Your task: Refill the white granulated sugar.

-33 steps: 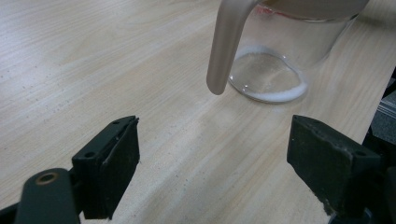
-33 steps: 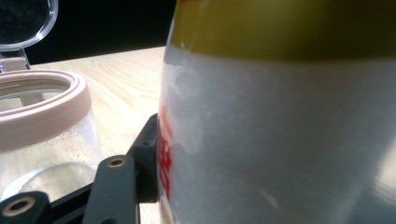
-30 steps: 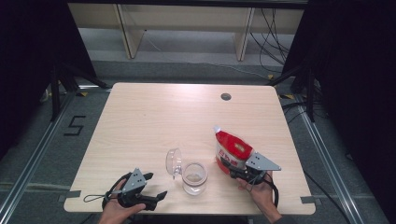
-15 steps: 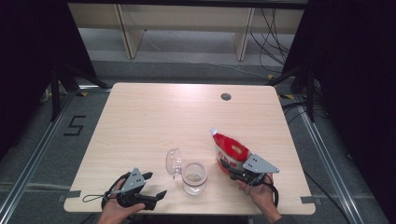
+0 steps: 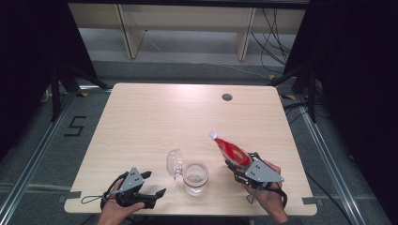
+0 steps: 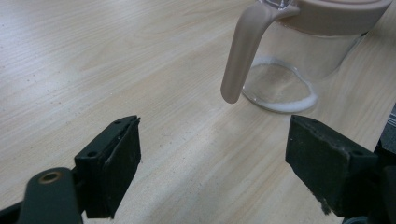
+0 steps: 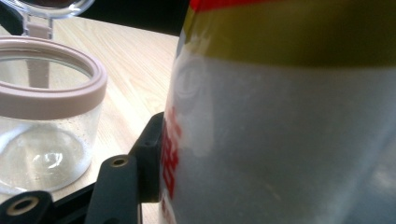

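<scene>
A clear glass jar (image 5: 195,178) with a beige rim stands near the table's front edge, its hinged lid (image 5: 174,161) swung open to the left. My right gripper (image 5: 237,165) is shut on a red, yellow and white pouch (image 5: 231,151), which leans up and to the left just right of the jar. In the right gripper view the pouch (image 7: 289,130) is pressed against one black finger (image 7: 149,154), with the jar (image 7: 42,121) close beside it. My left gripper (image 5: 157,183) rests open and empty left of the jar, its jaws (image 6: 212,163) pointing at the jar (image 6: 299,60) and its beige clasp (image 6: 238,60).
The light wooden table (image 5: 187,117) has a small round cable hole (image 5: 227,97) at the back right. Black curtains stand on both sides, and shelving legs and cables lie on the floor behind the table.
My right gripper has lifted slightly with the pouch, and the pouch's tip has shifted a little left toward the jar. The left gripper and the jar have stayed put.
</scene>
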